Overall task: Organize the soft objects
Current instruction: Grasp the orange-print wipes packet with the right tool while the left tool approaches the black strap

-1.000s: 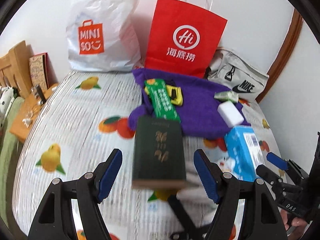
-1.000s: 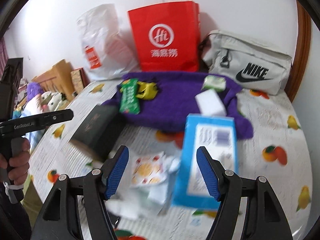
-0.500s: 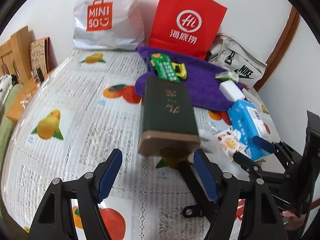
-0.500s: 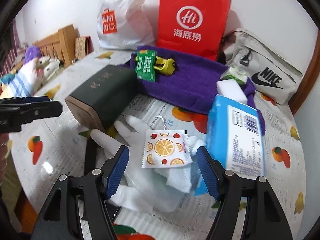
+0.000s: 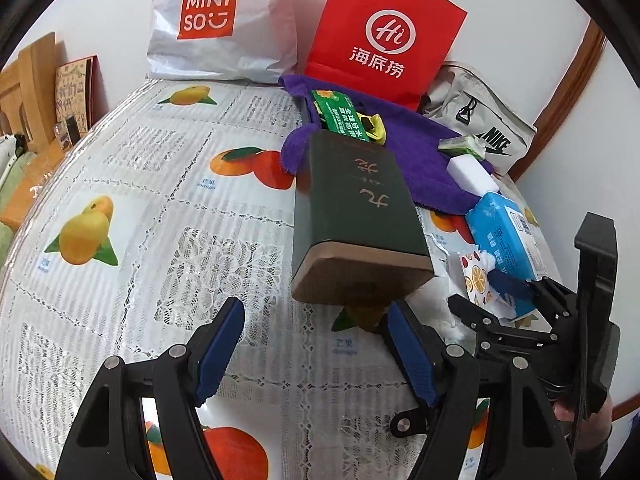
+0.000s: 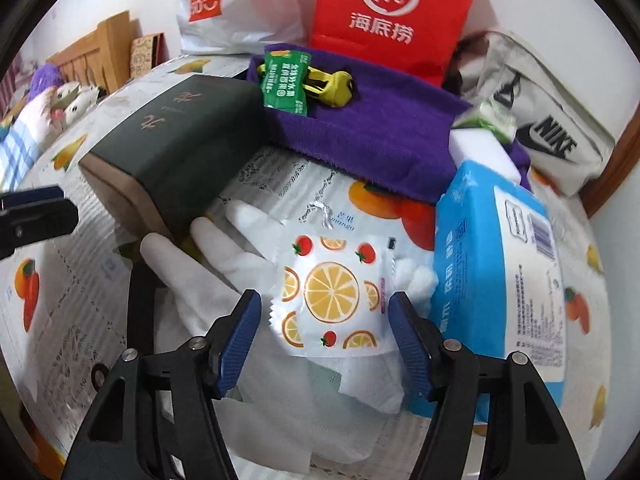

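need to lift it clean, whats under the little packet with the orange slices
The packet lies on a white glove and crumpled white tissue, beside the blue tissue pack. Anything flat beneath its middle is covered and cannot be seen.

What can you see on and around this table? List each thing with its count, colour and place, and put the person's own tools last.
Plastic bag: one, white, back left by the wall.
Paper bag: one, red, back centre.
Waist bag: one, grey, back right.
Towel: one, purple, before the red bag.
Green packet: one, on the towel.
Box: one, dark green, mid-table.
Sponge block: one, white, on the towel's right edge.
Tissue pack: one, blue, right.
Fruit-print sachet: one, white and orange, on white gloves.
Left gripper: open, nothing between.
Right gripper: closing around the sachet.
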A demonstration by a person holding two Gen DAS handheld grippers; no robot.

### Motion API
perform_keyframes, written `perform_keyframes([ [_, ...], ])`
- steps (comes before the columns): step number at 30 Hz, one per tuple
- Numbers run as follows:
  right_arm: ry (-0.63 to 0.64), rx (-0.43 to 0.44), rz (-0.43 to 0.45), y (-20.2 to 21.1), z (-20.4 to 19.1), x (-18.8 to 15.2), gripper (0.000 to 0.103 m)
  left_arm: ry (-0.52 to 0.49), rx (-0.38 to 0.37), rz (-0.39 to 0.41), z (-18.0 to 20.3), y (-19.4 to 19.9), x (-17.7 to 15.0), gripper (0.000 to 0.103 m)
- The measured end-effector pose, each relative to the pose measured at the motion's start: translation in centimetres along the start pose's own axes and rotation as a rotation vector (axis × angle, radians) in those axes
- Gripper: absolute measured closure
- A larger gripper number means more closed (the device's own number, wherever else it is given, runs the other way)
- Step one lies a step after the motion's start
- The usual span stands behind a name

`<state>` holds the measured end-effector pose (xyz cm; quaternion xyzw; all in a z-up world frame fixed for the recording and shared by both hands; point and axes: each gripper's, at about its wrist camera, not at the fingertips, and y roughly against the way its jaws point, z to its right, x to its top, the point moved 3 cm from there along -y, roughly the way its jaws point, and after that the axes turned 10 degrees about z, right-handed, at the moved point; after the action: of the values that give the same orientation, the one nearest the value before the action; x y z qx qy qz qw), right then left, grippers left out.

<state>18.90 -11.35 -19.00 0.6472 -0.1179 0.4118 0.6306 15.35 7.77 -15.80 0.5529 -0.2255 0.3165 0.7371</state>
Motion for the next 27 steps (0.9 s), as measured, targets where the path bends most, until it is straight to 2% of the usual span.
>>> perform_keyframes([
  [1, 0.001, -0.004, 0.001, 0.0, -0.1, 0.0, 0.039, 0.005, 0.0, -0.004, -0.1, -0.1, -0.1, 0.031],
  [3, -0.015, 0.01, 0.002, 0.0, -0.1, 0.2, 0.059, 0.008, -0.004, -0.013, -0.3, -0.3, -0.2, 0.031],
  [4, -0.023, 0.019, 0.001, 0.1, -0.1, 0.3, 0.064, 0.009, -0.005, -0.014, -0.3, -0.3, -0.2, 0.031],
  [5, -0.036, 0.039, -0.007, 0.1, 0.0, 0.4, 0.076, 0.011, -0.005, -0.013, -0.4, -0.3, -0.2, 0.031],
  [6, -0.063, 0.071, -0.02, 0.1, 0.2, 0.4, 0.079, 0.015, -0.006, -0.012, -0.5, -0.3, -0.2, 0.031],
  [9, -0.105, 0.092, -0.022, 0.4, 0.5, 0.4, 0.083, 0.026, -0.001, -0.011, -0.8, -0.2, -0.3, 0.031],
  [13, -0.125, 0.119, 0.027, 2.2, 0.9, 0.7, 0.092, 0.038, 0.004, -0.012, -1.1, 0.2, -0.4, 0.031],
  [17, -0.164, 0.156, 0.066, 3.9, 1.3, 0.8, 0.092, 0.024, -0.002, -0.009, -0.4, 0.6, -0.4, 0.031],
  [22, -0.175, 0.158, 0.116, 5.7, 1.7, 0.4, 0.093, -0.011, -0.008, -0.008, 1.1, 1.4, -1.0, 0.031],
  [27, -0.212, 0.208, 0.169, 7.7, 2.5, -0.4, 0.093, -0.044, -0.004, -0.028, 2.4, 1.9, -2.3, 0.031],
])
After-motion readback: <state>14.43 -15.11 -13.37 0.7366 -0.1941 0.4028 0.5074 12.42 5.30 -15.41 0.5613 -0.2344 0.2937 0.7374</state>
